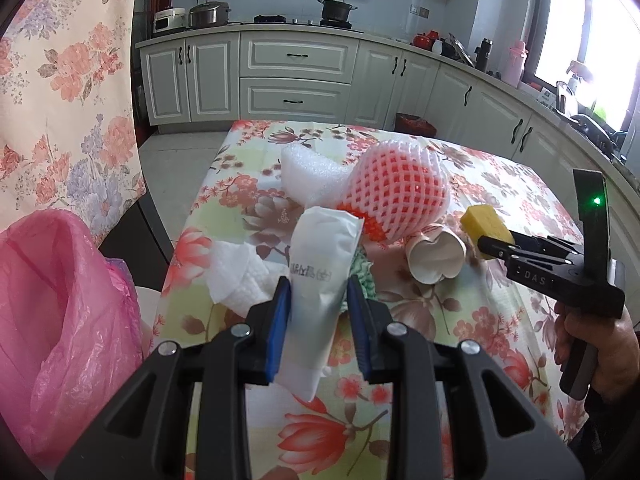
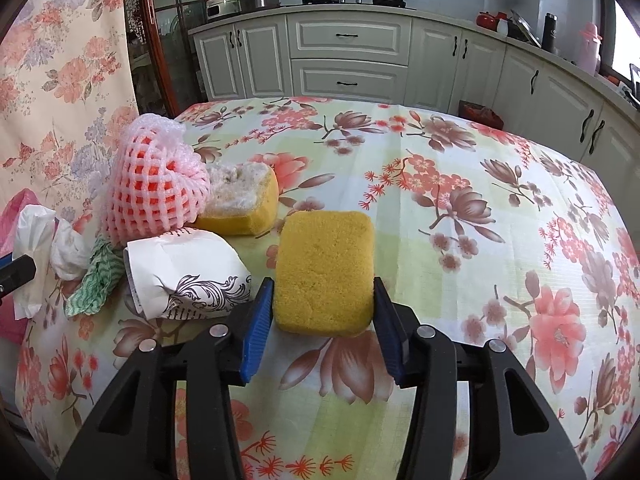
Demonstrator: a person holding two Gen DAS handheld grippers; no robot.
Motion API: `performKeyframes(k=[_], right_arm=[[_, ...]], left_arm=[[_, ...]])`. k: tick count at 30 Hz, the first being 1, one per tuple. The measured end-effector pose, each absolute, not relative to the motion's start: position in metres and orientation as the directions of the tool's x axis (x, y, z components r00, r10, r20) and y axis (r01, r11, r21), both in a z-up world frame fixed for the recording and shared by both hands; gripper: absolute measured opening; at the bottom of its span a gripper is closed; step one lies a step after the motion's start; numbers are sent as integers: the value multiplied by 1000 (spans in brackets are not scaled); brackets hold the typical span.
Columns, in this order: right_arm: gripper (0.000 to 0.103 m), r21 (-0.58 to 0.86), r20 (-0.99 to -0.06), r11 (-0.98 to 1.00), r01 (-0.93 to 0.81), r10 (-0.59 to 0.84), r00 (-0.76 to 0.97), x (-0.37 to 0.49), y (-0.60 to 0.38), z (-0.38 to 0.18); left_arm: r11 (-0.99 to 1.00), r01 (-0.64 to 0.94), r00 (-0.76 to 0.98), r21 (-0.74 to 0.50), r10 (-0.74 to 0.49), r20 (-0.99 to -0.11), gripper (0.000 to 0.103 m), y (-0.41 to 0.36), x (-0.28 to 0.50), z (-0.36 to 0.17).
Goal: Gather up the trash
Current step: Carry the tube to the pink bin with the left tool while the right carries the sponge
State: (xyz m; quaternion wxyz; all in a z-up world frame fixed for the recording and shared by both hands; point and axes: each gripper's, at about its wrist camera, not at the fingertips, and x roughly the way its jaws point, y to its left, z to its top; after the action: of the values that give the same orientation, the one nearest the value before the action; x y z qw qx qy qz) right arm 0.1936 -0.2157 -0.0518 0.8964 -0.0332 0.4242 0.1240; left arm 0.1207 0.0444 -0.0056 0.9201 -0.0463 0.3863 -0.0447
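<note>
My left gripper (image 1: 318, 284) is shut on a white plastic packet (image 1: 320, 248) and holds it above the floral table (image 1: 248, 148). A pink trash bag (image 1: 60, 300) hangs open at the lower left. My right gripper (image 2: 323, 284) has its blue pads against both sides of a yellow sponge (image 2: 324, 264) that rests on the tablecloth. From the left wrist view the right gripper (image 1: 492, 246) and sponge (image 1: 482, 222) sit at the right, with a hand on the handle.
On the table lie a fruit in pink foam net (image 2: 148, 192), a crushed paper cup (image 2: 184, 268), a torn sponge piece (image 2: 244, 204), green cloth (image 2: 94, 280), tissue (image 1: 236, 276) and white foam (image 1: 312, 172). Kitchen cabinets (image 2: 348, 56) stand behind.
</note>
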Motion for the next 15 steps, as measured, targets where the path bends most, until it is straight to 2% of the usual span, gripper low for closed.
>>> performKeyframes(k=[15], right_arm=[[46,69,-681,964,-255,232,695,158,-223,7]], left_arm=[[994,1,767,-110,-72,-638,28,63,96,36]])
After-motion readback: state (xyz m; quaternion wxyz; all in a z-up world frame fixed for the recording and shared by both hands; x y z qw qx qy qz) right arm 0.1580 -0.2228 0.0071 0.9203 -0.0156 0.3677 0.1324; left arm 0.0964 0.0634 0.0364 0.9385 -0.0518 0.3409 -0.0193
